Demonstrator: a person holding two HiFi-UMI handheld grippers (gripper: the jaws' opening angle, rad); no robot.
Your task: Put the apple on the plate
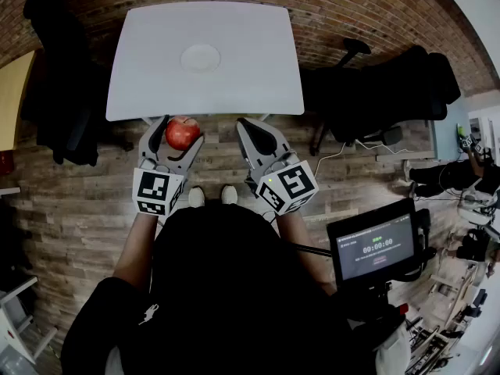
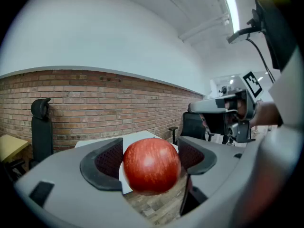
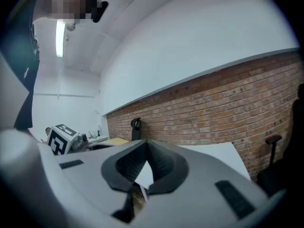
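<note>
A red apple [image 1: 183,133] is clamped between the jaws of my left gripper [image 1: 179,130], held in the air above the wooden floor just short of the near edge of the white table [image 1: 250,76]. In the left gripper view the apple [image 2: 152,167] fills the gap of the left gripper [image 2: 149,147], and both dark pads press on it. A white plate [image 1: 200,57] lies near the middle of the table, beyond the apple. My right gripper [image 1: 245,125] hovers beside the left one, shut with nothing in it. In the right gripper view the right gripper [image 3: 146,147] has its pads meeting at the tips.
A black office chair [image 1: 375,84] stands right of the table, and a dark chair with clothing [image 1: 58,69] stands left of it. A yellow tabletop [image 1: 12,92] shows at the far left. A screen on a stand [image 1: 375,248] is at my right. Behind the table is a brick wall [image 2: 95,103].
</note>
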